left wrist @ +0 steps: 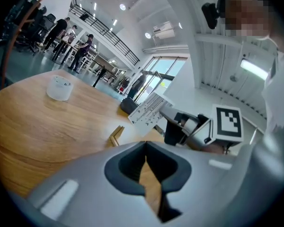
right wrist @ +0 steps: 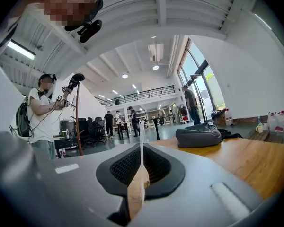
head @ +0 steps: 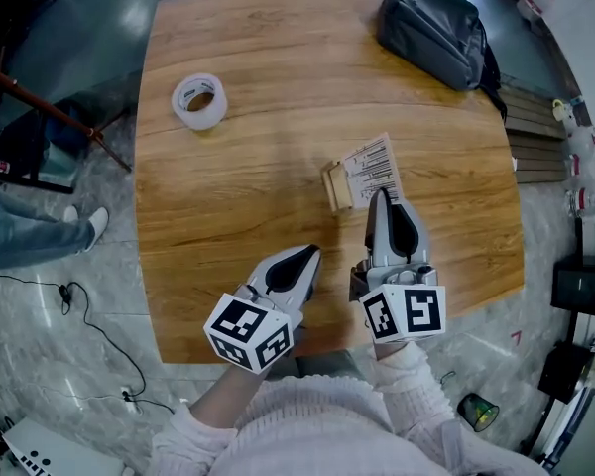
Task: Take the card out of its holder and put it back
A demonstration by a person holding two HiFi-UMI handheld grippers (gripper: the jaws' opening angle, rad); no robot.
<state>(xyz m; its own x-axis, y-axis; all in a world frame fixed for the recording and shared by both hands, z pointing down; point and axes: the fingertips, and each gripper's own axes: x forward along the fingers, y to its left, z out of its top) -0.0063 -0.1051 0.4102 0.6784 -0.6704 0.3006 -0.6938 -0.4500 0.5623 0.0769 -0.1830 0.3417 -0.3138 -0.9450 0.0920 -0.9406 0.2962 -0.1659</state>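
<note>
A white card (head: 375, 166) printed with barcodes hangs just above the table, to the right of its small wooden holder (head: 337, 186) and out of it. My right gripper (head: 380, 198) is shut on the card's near edge. In the right gripper view the card (right wrist: 141, 141) shows edge-on as a thin white line pinched between the jaws. The left gripper view shows the card (left wrist: 149, 109) raised, with the holder (left wrist: 116, 135) lying on the wood below and to its left. My left gripper (head: 312, 254) hovers near the table's front edge, shut with nothing in it.
A roll of clear tape (head: 199, 100) lies at the far left of the wooden table (head: 228, 167). At the far right corner sits a grey bag (head: 433, 30). People stand in the hall behind; a person's leg and shoe (head: 40, 234) are left of the table.
</note>
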